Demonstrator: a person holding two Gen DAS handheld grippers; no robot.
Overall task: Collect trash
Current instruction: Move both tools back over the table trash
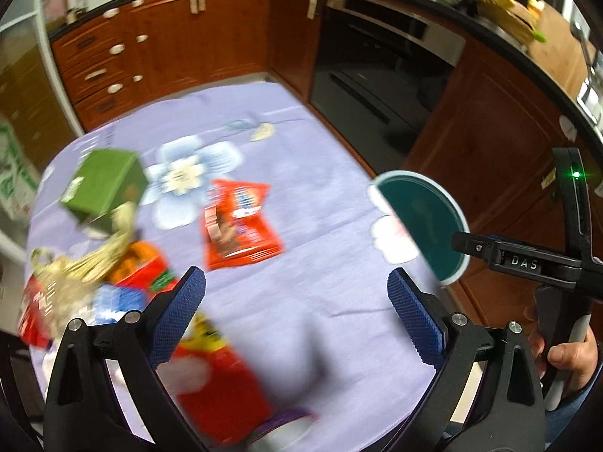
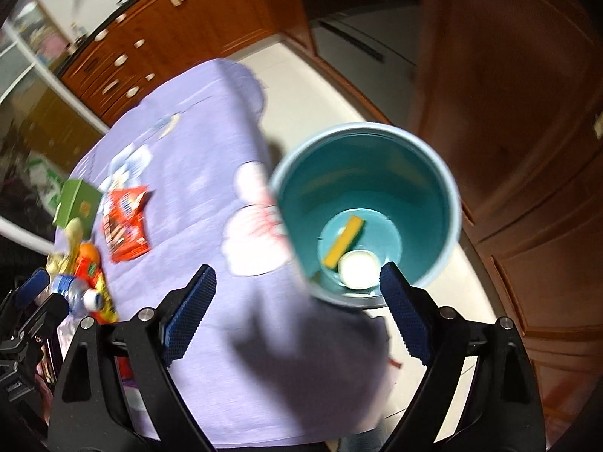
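The teal trash bin sits on the floor just ahead of the right gripper, a sponge and a white lid already inside. Wrappers wait ahead-left of the left gripper: a red snack packet, a green box. Both claws spread, empty. Best approach: come down flat over the packet.

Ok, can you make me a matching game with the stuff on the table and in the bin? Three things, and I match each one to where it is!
Things:
1. green box
2. yellow sponge
3. red snack packet

Places:
A. inside the teal bin
B. flat in the middle of the purple tablecloth
C. on the cloth, by the pile of trash

Pairs: 1-C, 2-A, 3-B
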